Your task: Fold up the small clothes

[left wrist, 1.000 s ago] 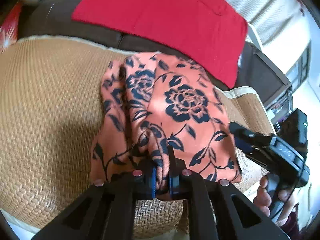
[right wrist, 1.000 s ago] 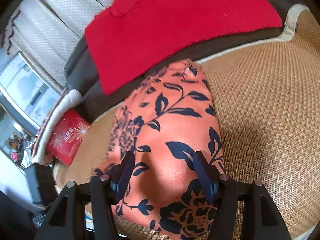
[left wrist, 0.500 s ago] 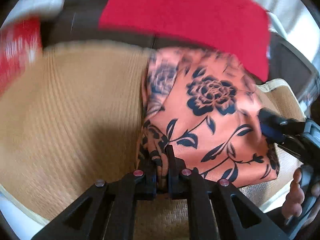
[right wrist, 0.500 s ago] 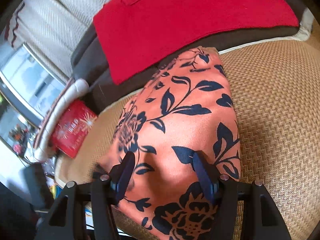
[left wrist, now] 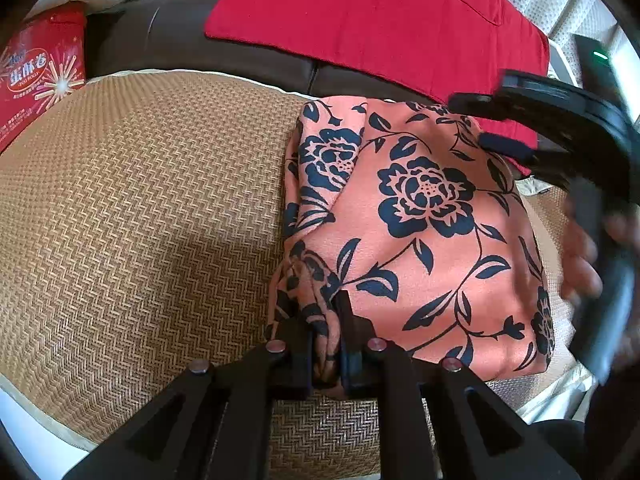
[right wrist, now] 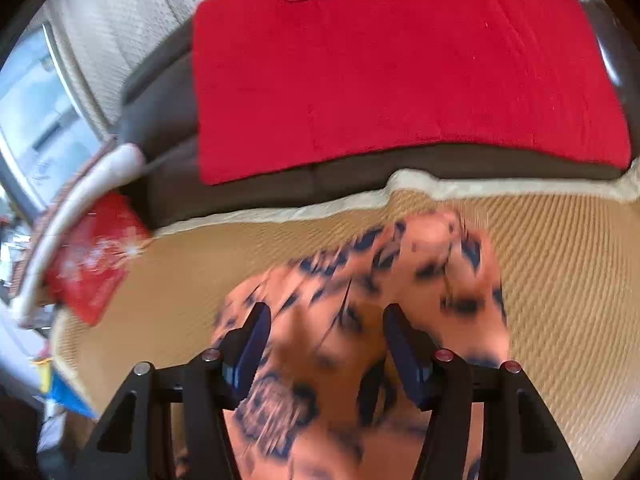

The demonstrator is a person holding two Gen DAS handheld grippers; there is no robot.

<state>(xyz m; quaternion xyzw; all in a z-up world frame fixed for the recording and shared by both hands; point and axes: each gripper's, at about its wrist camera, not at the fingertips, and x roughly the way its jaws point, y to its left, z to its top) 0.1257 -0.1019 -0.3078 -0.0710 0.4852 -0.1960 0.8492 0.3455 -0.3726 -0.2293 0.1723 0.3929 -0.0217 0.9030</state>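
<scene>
An orange garment with a dark blue flower print (left wrist: 420,216) lies folded on a woven mat (left wrist: 140,220). My left gripper (left wrist: 326,320) pinches a bunched fold at the garment's near left corner; its jaws are just starting to open, and the pads still touch the cloth. My right gripper (right wrist: 326,320) hovers over the blurred garment (right wrist: 440,280) with its jaws wide and closing slightly, gripping nothing. In the left wrist view the right gripper (left wrist: 560,140) hangs above the garment's far right edge, held by a hand (left wrist: 580,256).
A red cloth (left wrist: 380,12) is draped over the dark brown sofa back behind the mat. A red printed box (left wrist: 40,72) stands at the far left beside a white cushion. Bare mat stretches left of the garment. The mat's pale front edge (left wrist: 24,412) is near.
The right gripper has lifted off the garment's near right part and swung toward its far side, blurring its view. The left gripper still holds the same fold and has shifted only slightly.
</scene>
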